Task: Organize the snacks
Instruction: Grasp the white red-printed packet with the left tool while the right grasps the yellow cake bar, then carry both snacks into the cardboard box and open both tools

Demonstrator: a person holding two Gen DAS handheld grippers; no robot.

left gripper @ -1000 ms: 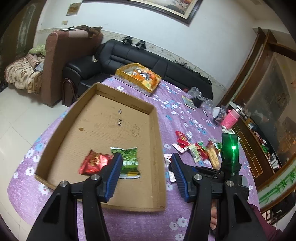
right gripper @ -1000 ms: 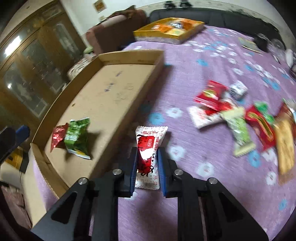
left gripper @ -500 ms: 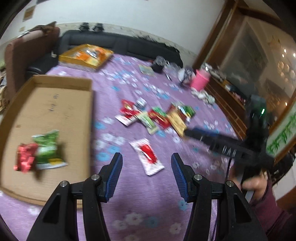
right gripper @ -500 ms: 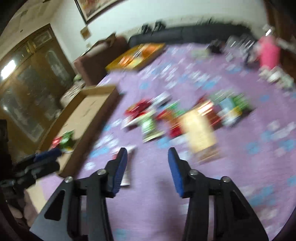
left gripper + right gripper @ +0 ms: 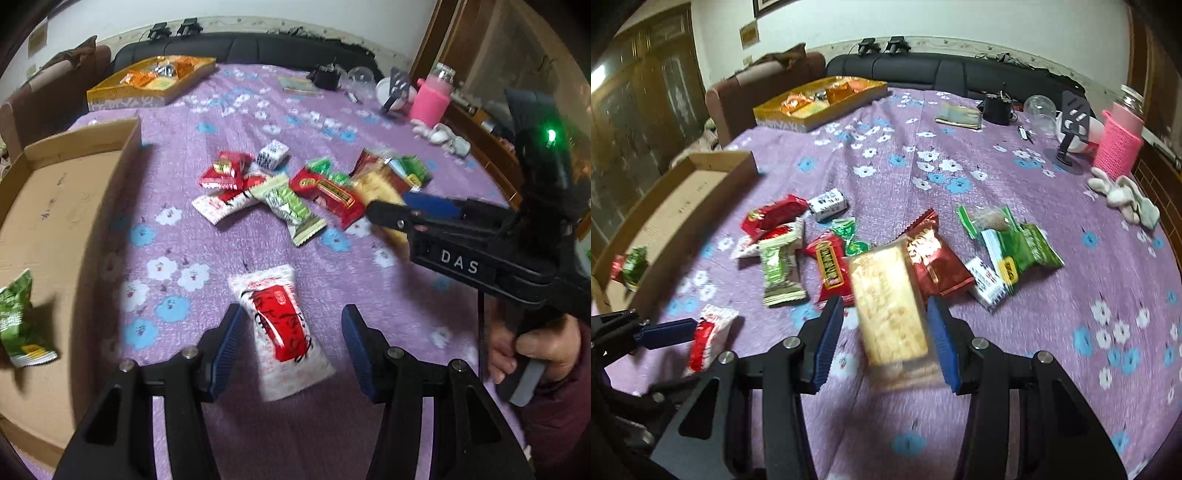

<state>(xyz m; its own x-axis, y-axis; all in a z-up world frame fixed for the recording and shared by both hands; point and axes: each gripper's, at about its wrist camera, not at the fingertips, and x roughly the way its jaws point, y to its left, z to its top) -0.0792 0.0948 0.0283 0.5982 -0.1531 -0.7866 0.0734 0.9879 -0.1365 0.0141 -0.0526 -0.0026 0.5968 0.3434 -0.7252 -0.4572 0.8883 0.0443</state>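
A white-and-red snack packet (image 5: 282, 328) lies flat on the purple flowered cloth. My left gripper (image 5: 291, 325) is open and straddles it, with a gap at each pad. A pale cracker pack (image 5: 890, 306) lies at the near end of the snack pile (image 5: 831, 266). It sits between the open fingers of my right gripper (image 5: 884, 317), which do not press on it. The cardboard tray (image 5: 66, 206) at the left holds a green packet (image 5: 18, 325) and, in the right wrist view, a red one (image 5: 616, 266). A hand (image 5: 524, 350) holds the right gripper (image 5: 388, 203).
A yellow box (image 5: 122, 98) of snacks stands at the far edge before a black sofa (image 5: 960, 74). A pink-sleeved jar (image 5: 1119, 144), a clear cup (image 5: 1039, 110), a black stand (image 5: 1071, 125) and a white soft toy (image 5: 1123, 195) crowd the far right.
My right gripper let go of the white-and-red packet, opened and moved right to the cracker pack. My left gripper swung from over the tray to the dropped packet.
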